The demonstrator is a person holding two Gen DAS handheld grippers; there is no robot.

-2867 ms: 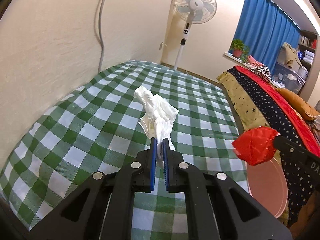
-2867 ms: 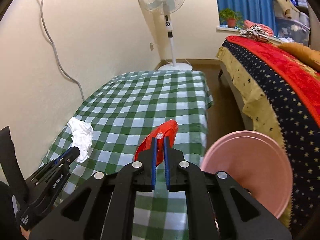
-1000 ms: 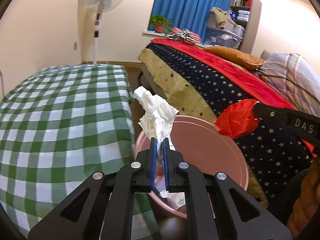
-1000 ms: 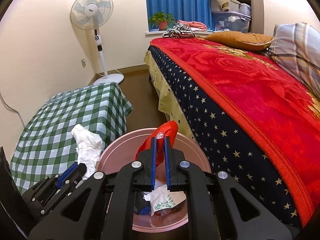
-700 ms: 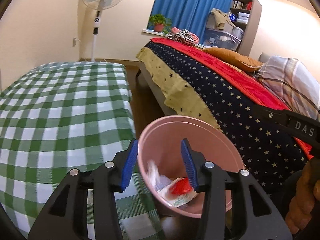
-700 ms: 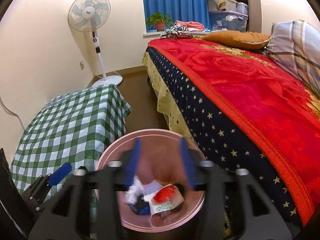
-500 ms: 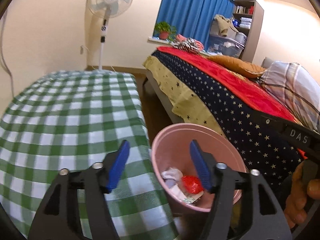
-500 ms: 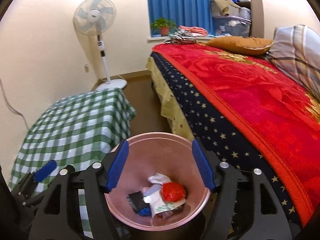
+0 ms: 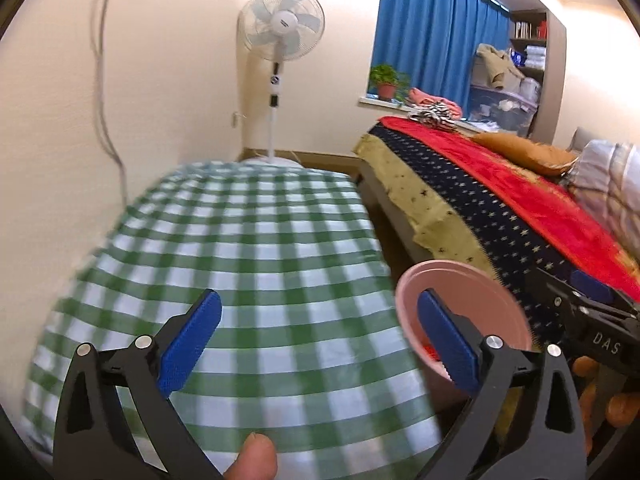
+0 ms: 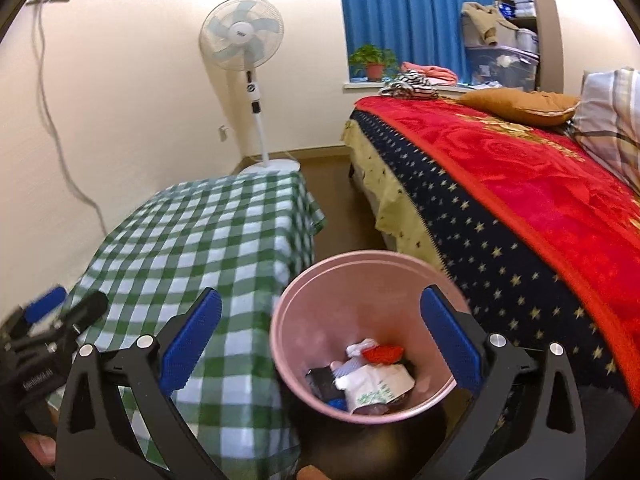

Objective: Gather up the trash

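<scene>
A pink trash bin (image 10: 304,304) stands on the floor between the table and the bed. It holds a red wrapper (image 10: 383,353), white crumpled paper (image 10: 374,384) and other scraps. My right gripper (image 10: 318,334) is open and empty above the bin. My left gripper (image 9: 318,340) is open and empty over the green checked tablecloth (image 9: 256,264); the bin (image 9: 452,280) is at its right. The left gripper also shows at the left edge of the right wrist view (image 10: 48,316).
A bed with a red and navy starred blanket (image 10: 520,200) runs along the right. A white standing fan (image 10: 248,56) stands by the far wall. A cable (image 10: 52,120) hangs down the left wall. Blue curtains (image 10: 404,12) cover the window.
Both grippers opened and dropped the white paper and red wrapper into the bin. The left gripper then swung left over the table; the right gripper stays over the bin.
</scene>
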